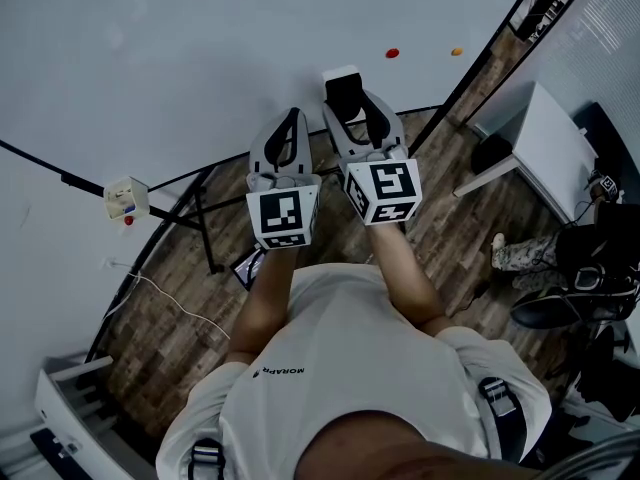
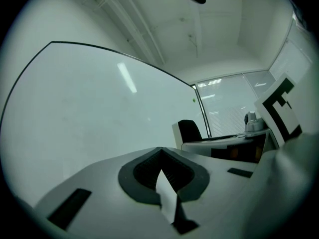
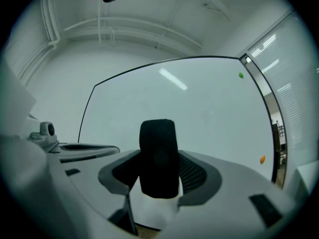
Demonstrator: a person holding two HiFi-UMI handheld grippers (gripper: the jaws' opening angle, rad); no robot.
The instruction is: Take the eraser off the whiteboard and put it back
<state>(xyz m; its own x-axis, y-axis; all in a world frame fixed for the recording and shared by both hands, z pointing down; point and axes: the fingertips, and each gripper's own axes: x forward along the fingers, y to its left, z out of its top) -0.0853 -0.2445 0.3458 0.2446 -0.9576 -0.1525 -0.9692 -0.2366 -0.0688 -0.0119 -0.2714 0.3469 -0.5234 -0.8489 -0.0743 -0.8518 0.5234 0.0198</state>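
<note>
While the right gripper [image 1: 350,103] points at the whiteboard [image 1: 200,48], the eraser [image 3: 158,156] sits squarely between its jaws, and they're clamped on it from both sides. Look along the right gripper view: the dark felt block stands up out of the jaws, its white body showing just beneath, with the pads pressing its flanks. From the head view the eraser is out at the very tip of that gripper, close in front of the board and just above its lower edge, nearer the lower right corner than the left. Is it touching the surface? Can't call that one from here.

Just beside it, the left gripper [image 1: 292,118] is carrying nothing. Its jaws are drawn together, tips meeting in a point, and it aims at the same lower stretch of the board, level with its partner and on the eraser's left. The two grippers are near each other but apart.

Up the board from the eraser, towards the right edge, a red dot [image 1: 392,53] and an orange dot [image 1: 456,52] sit on the white surface, well apart from the jaws.

Now the one container on show: a small pale box [image 1: 125,198] hangs on a dark bar at the far left, well away from both grippers. Bits of red and blue show on it, too small to name.
</note>
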